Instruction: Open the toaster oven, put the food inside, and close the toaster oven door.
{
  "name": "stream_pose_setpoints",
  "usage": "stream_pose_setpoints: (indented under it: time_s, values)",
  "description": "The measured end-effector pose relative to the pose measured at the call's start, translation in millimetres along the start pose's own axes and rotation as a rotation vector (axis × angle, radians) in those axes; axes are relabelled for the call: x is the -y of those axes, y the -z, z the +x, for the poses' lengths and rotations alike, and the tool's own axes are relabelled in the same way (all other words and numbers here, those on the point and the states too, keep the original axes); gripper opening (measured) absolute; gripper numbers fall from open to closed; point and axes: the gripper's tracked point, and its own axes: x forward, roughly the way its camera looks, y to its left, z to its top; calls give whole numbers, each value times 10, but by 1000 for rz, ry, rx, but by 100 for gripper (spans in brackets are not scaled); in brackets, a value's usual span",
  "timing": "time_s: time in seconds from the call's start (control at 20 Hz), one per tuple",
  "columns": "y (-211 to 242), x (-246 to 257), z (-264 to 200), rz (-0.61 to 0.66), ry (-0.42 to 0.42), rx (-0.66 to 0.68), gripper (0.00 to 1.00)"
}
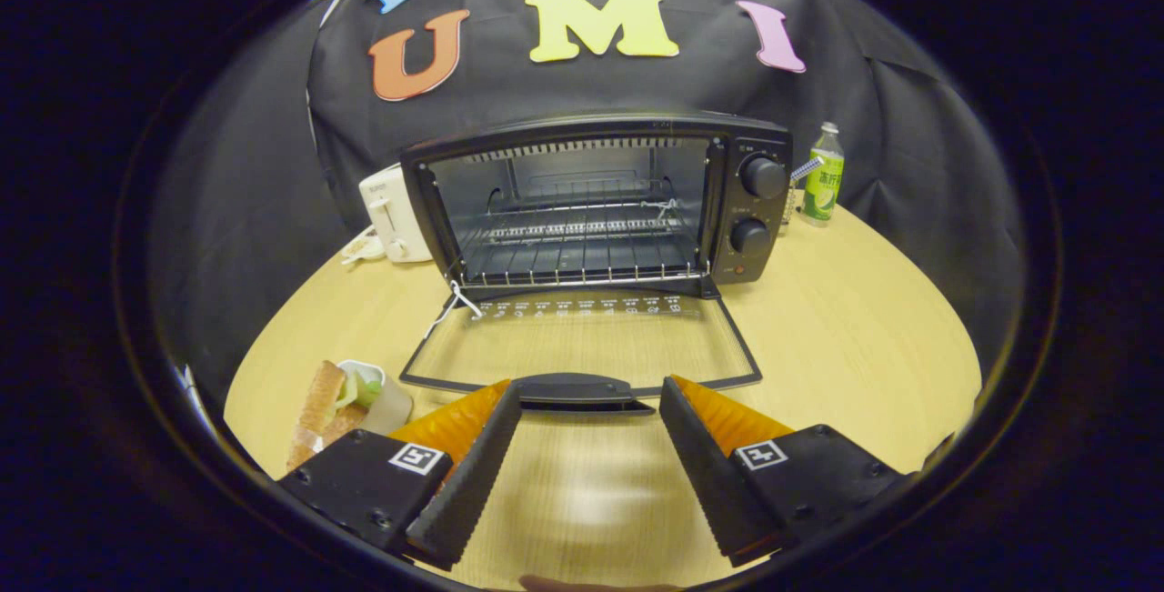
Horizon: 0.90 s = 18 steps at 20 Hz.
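Observation:
A black toaster oven [600,205] stands at the back of the round wooden table [846,337], its glass door [582,342] folded down flat toward me. A wire rack [573,251] shows inside the lit cavity, with nothing on it. The door's black handle [577,389] lies just ahead of my fingertips. My gripper [589,406] is open, its two ribbed black fingers [473,474] spread wide with nothing between them. The food, a sandwich [320,410] with a small white cup of greens [368,387], lies on the table to the left of my left finger.
A white toaster [393,213] stands to the left of the oven. A green drink bottle [823,175] stands to the oven's right, near the back cloth. Two control knobs [762,177] sit on the oven's right panel. Bare table spreads right of the door.

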Motion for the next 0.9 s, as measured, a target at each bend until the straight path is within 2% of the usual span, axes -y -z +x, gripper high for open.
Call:
stream_pose_setpoints:
  time_s: [0.15, 0.35, 0.55, 0.9]
  values:
    - [-44, -59, -128, 38, -22, -31, 100]
    - [-203, -352, -404, 66, -164, -37, 100]
    - [-242, -558, -593, 83, -239, -55, 100]
    - [26, -994, -651, 126, -391, -246, 100]
